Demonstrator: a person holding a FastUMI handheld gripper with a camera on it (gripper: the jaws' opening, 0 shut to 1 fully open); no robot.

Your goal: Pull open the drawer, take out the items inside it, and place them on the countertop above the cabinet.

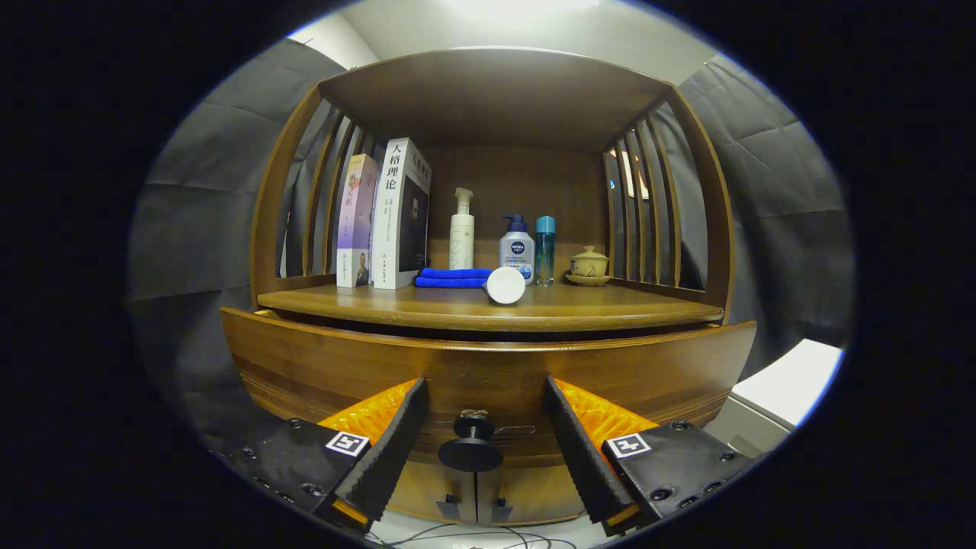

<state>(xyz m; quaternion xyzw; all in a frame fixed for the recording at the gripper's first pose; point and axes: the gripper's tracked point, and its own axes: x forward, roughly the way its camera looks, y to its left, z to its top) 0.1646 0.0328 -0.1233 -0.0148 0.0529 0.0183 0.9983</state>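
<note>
1. The tongs (484, 427) are spread wide and pinch nothing; the small dark round knob (470, 446) sits between the two fingers, touching neither.
2. That knob is fixed to the curved front of the brown wooden drawer (320, 370), which looks pulled out a little way, its top edge standing proud of the wooden counter (610, 311) just above the knob. The drawer's inside is hidden, so what it holds cannot be told.
3. Handling, as a judgement: the knob is hard, smooth and narrow-necked, so the fingers should close on its stem behind the disc for a straight pull; a wooden drawer this wide will likely feel stiff and fairly heavy.
4. On the counter above the knob lies a white cylinder (505, 285) on its side, beside a folded blue cloth (451, 277).
5. Behind them stand a white pump bottle (461, 231), a white bottle with a blue pump (517, 248) marked NIVEA, and a slim blue bottle (544, 248); a small pale lidded cup on a saucer (589, 265) stands off to the right.
6. Up and left of the knob stand two upright books (385, 217); the taller white one reads 人格理论 on its spine.
</note>
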